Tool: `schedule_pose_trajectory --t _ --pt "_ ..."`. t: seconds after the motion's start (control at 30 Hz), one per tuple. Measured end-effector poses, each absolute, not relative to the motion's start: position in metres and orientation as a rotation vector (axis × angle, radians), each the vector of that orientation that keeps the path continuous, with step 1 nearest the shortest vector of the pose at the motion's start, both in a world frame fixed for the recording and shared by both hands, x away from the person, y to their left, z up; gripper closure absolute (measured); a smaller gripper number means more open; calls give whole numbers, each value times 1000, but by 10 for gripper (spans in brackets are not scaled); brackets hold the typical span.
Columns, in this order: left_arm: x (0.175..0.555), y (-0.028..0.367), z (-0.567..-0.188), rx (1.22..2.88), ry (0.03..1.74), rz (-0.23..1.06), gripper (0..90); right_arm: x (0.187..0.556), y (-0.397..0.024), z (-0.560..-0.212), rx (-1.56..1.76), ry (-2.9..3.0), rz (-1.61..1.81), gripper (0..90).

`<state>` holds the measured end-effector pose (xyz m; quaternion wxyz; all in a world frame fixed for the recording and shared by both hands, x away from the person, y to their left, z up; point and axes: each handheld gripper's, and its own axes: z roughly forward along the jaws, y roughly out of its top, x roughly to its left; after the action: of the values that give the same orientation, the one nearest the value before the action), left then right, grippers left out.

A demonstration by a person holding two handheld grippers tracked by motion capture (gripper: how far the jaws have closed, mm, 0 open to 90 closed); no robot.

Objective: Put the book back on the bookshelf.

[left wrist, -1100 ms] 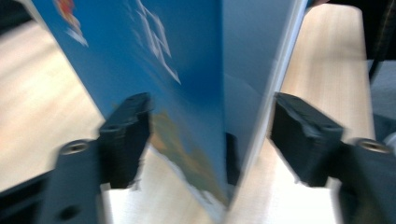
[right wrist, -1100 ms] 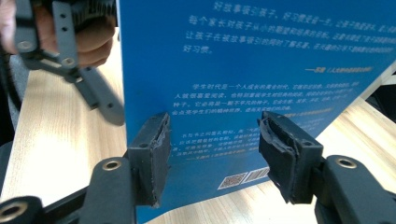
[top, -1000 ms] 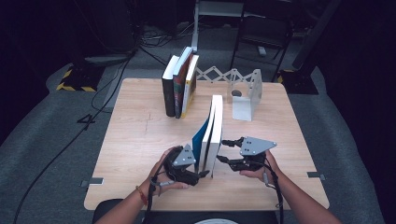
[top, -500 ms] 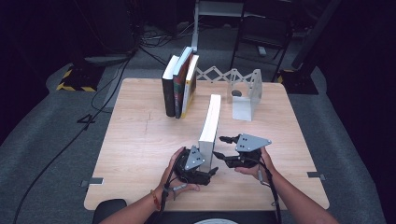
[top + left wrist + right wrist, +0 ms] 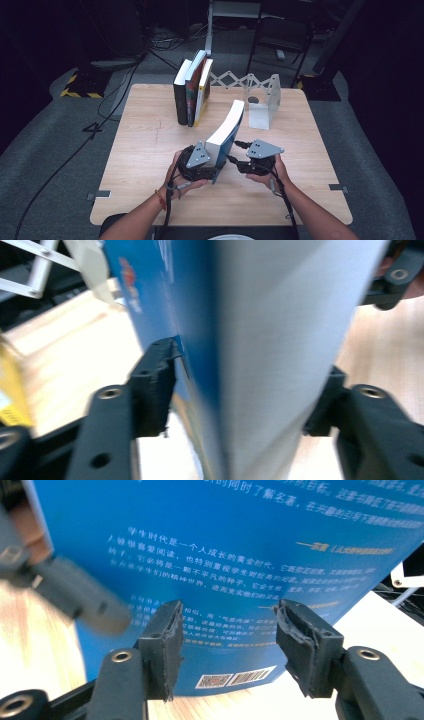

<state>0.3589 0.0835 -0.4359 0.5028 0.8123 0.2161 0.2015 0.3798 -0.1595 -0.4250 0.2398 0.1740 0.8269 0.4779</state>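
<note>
Fingers of the left gripper (image 5: 212, 162), which have just been closing, pinch a blue book (image 5: 227, 132) standing tilted mid-surface (image 5: 145, 150), short of three shelved books (image 5: 192, 92) and the metal bookend (image 5: 262, 102). Left gripper view: fingers (image 5: 155, 382) clamp cover and pages. Right gripper view: spread fingers (image 5: 162, 640) face the back cover; shelving remains.

Four books in all: one blue book (image 5: 227, 137) stands tilted at the near middle of the counter (image 5: 140, 150), and three more books (image 5: 192, 92) stand side by side at its far edge. One white metal bookend (image 5: 265, 102) stands near them. Two grippers are at work, the left gripper (image 5: 207, 162) and the right gripper (image 5: 245, 160), with two hands.
</note>
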Motion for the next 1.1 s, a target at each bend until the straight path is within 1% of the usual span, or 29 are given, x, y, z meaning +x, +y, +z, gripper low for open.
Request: schedule_pose_trajectory --t 0.07,0.13,0.3,0.4,0.43,0.47,0.57,0.63,0.7,0.73,0.83,0.93,1.1 --pt "361 89 -436 1946 548 498 536 383 -164 -425 495 2267 1317 441" --pt "363 95 -436 1939 572 489 574 386 -169 -425 511 2262 1320 431" --pt "364 94 -436 1935 563 477 575 391 -184 -432 532 2284 1278 407" --pt "366 95 -437 1916 578 465 572 393 -203 -438 562 2306 1223 390" --pt "367 95 -437 1915 578 465 560 395 -216 -442 586 2333 1220 360" --pt "368 95 -437 1907 582 455 560 395 -216 -442 586 2333 1220 360" --pt "373 93 -432 1866 618 459 508 397 -238 -448 635 2351 1168 342" --pt "375 92 -424 1820 619 458 513 400 -250 -453 668 2374 1159 330" --pt "375 91 -416 1800 609 470 555 405 -260 -459 726 2374 1141 330" --pt "376 91 -415 1807 603 476 555 405 -260 -459 726 2374 1141 330" --pt "377 92 -416 1798 599 433 583 409 -263 -465 749 2390 1106 331" --pt "377 90 -414 1812 568 399 592 410 -263 -466 747 2394 1099 336" --pt "371 81 -412 1837 511 378 594 408 -264 -458 701 2393 1129 334"
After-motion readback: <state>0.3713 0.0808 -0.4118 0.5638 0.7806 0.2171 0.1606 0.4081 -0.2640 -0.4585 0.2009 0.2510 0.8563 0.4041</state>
